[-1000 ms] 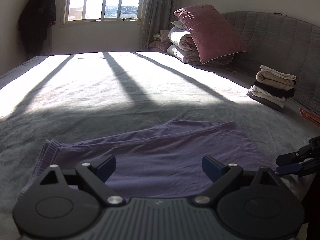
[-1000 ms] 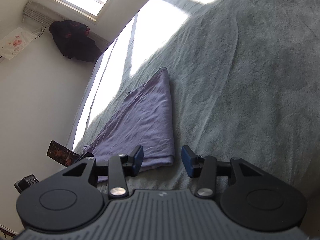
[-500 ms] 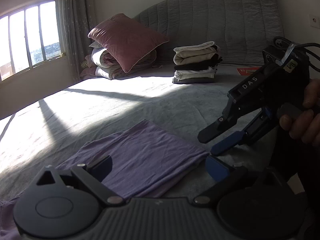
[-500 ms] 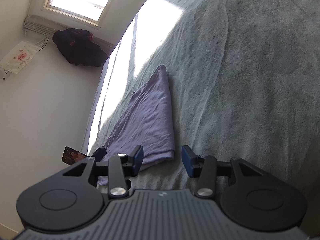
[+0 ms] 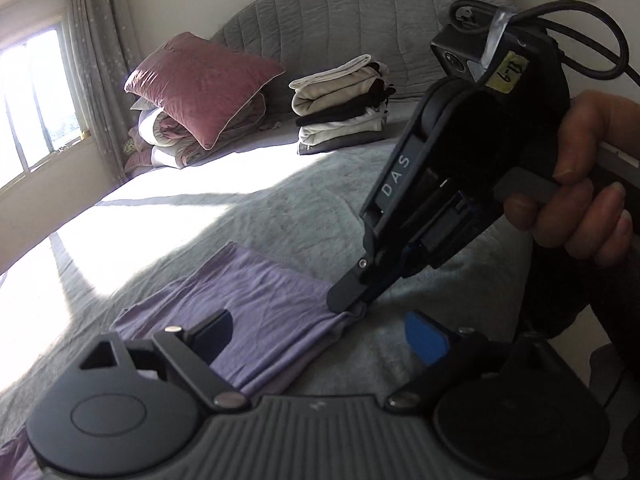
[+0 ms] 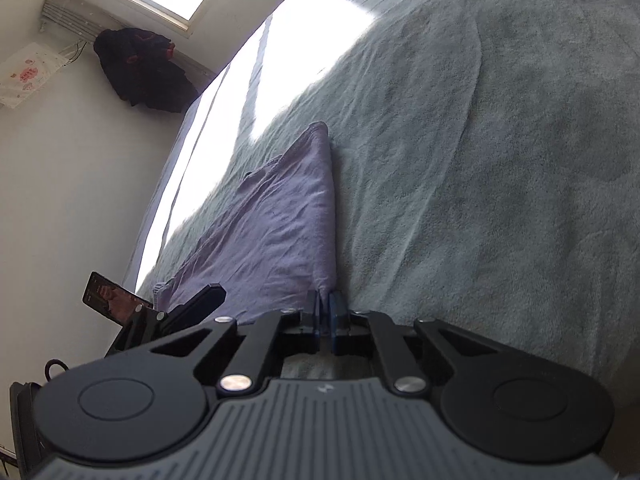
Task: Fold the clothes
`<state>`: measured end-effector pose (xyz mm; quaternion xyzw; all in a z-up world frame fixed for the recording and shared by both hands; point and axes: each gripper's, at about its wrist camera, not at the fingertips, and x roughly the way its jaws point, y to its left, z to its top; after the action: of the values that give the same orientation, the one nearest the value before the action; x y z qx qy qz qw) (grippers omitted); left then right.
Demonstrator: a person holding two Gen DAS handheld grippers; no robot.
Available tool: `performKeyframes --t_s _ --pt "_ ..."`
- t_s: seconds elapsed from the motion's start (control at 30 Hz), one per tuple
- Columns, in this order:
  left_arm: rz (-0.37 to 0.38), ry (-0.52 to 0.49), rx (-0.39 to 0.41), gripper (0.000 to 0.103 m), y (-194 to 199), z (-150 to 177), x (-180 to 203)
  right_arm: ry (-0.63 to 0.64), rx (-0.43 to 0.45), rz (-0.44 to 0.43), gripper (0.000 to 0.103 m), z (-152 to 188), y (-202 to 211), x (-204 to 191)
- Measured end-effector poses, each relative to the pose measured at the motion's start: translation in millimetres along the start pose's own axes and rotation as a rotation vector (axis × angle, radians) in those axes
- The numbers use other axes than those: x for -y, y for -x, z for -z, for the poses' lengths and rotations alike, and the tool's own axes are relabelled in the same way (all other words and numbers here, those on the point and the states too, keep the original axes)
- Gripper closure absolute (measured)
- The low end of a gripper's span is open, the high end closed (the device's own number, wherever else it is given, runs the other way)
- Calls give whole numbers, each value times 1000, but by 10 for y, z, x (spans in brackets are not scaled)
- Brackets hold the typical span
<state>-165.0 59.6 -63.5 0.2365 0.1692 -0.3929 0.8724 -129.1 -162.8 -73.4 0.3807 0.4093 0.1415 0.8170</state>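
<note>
Purple garment [image 5: 256, 312] lies flat on the bed [image 6: 480, 160], its long axis running away from our right gripper [image 6: 325, 312], just clamped on its near corner, while our left gripper [image 5: 320, 338], jaws apart, straddles the adjoining edge unclamped.

The letters "DAS" stand in pale capitals along one black arm of the right gripper [image 5: 352, 302], reading up its length in the left wrist view. A yellow sticker [image 5: 507, 75] on top of that gripper's body carries handwritten marks, perhaps digits, too slanted to read surely. In the right wrist view a white plastic bag [image 6: 25, 76] on the wall bears red printing, too small to make out.
</note>
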Motion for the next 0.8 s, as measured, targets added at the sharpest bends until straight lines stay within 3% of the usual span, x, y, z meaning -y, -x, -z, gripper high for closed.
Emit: performKeyframes --t_s 0.07,0.13,0.3,0.37,0.43,0.5,0.53,0.57,0.67,0.8 --pt "-12 -5 0 20 -15 -12 11 -10 11 -7 98 -13 67 17" --pt "-31 -9 4 35 -33 -24 26 -39 2 -28 98 -45 102 44" --pt "-89 -72 5 43 -101 -50 140 -87 -17 -76 98 -128 109 52" --pt "-104 -95 -5 53 -131 -64 187 -101 -21 -94 98 -164 110 36" --pt "-121 -97 -23 71 -176 -89 223 -109 -24 -108 98 -192 95 -10" --pt "-164 -67 -27 79 -204 -107 221 -111 -30 -119 98 -223 53 -64" --pt "-185 -50 -30 91 -218 -117 218 -111 -33 -118 97 -244 30 -68" --pt "-202 -11 -41 96 -233 -132 189 -111 -36 -117 97 -264 7 -73" --pt "-208 97 -57 96 -232 -149 113 -108 -30 -102 88 -369 -56 7" --pt "-202 141 -61 96 -197 -132 124 -115 -33 -81 84 -558 -256 102"
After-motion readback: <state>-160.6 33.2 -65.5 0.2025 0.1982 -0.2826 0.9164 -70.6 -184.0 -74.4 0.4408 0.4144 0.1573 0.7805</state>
